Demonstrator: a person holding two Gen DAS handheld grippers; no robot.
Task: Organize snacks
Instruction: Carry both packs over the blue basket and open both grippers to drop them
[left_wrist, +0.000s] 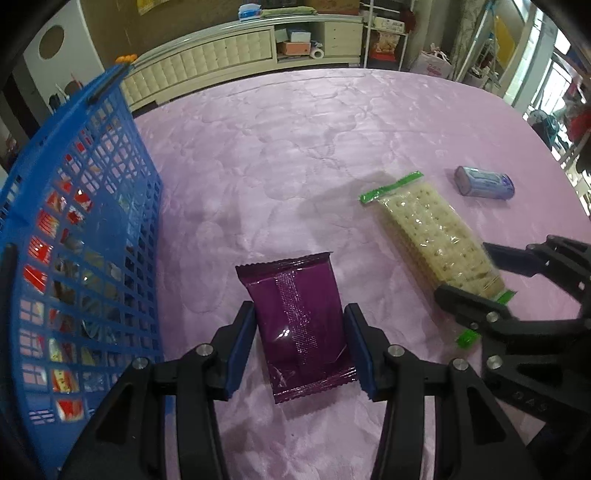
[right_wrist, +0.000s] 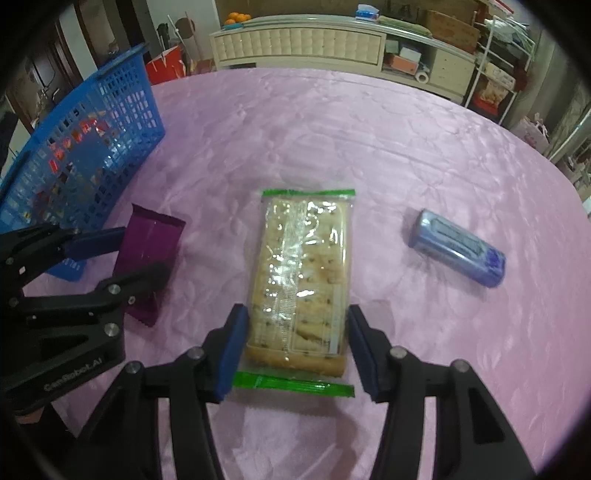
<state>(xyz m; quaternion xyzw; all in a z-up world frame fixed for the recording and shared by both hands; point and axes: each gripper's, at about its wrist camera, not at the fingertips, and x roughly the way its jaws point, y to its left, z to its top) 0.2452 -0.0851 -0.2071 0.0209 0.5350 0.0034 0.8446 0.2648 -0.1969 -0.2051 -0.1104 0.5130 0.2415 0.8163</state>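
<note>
A purple snack packet lies on the pink tablecloth, and my left gripper is shut on its two long edges. A clear pack of crackers with green sealed ends lies to its right. My right gripper has its blue pads against the sides of that pack's near half. In the left wrist view the right gripper straddles the crackers. In the right wrist view the left gripper straddles the purple packet. A blue mesh basket stands at the left and holds several wrapped snacks.
A small blue-violet pack lies on its side to the right of the crackers. The pink-covered round table stretches away in front. Beyond it stand a cream cabinet and shelves. The basket rises close beside the left gripper.
</note>
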